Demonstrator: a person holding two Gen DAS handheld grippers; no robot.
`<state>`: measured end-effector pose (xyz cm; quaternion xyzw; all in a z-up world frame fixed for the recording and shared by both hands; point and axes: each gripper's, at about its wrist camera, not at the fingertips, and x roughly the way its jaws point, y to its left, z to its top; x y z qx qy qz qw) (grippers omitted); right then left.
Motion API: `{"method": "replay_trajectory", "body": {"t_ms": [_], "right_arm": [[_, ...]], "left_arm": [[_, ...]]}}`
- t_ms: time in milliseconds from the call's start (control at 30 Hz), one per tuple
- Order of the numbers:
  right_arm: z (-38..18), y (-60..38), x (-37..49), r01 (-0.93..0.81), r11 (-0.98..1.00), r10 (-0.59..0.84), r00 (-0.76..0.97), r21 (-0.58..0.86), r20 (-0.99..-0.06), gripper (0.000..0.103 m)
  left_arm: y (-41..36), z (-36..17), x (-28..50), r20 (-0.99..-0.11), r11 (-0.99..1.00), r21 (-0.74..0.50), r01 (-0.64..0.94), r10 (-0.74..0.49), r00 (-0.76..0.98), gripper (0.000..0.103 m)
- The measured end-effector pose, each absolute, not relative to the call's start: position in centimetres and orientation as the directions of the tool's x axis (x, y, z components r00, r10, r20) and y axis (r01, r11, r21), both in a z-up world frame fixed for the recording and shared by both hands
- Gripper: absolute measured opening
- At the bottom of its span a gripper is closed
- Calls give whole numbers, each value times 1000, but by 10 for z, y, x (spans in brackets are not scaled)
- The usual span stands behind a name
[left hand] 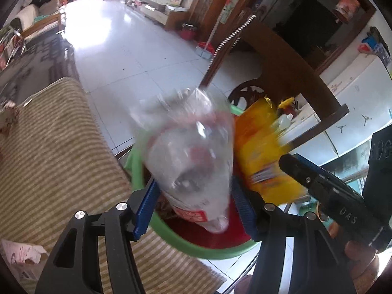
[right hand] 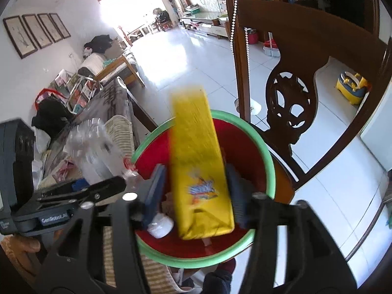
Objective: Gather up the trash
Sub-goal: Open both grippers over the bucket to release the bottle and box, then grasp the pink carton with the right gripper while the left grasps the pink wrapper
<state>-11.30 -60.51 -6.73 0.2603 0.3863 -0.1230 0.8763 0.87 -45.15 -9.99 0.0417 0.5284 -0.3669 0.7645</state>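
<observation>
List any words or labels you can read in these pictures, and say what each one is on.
"UAS": on the right gripper's black body.
"GenRobot.AI", roughly: on the left gripper's body.
Red label on the clear plastic bottle: too blurred.
Print on the yellow packet: too blurred.

- Daylight floods in from the far end of the room, blowing out the glossy white tiled floor [left hand: 115,36] to pure glare.
- Motion blur smears the clear crumpled plastic bottle [left hand: 188,152] and the yellow rectangular packet [right hand: 198,166].
- Fisheye bending curves the dark carved wooden chair [right hand: 291,93]; corners go black.
- Background stays fairly sharp, shadows soft.
</observation>
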Motion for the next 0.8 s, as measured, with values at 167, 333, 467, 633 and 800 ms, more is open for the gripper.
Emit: {"method": "replay_trajectory", "body": {"t_ms": [167,333,467,633,800], "right_arm": [[-69,-594,-99,397,837,16,670,376,-742,56],[-66,-559,-75,313,874,77,666,372,-742,56],[-64,-517,-51,219,912,130,647,346,-752,56],[-67,-456,-26,88,952,184,602,293,-777,63],[-73,-378,7,-126,969,246,512,211,-823,69]], "left_arm": [[-411,-88,14,-822,774,-303,556,-508,259,71],[-356,-86,25,-816,838,-304,453,-474,329,75],[-309,-85,33,-813,880,-309,361,-442,380,75],[-237,-86,46,-811,924,-297,239,-377,448,75],[-167,-96,57,-827,952,-271,143,-307,472,75]]}}
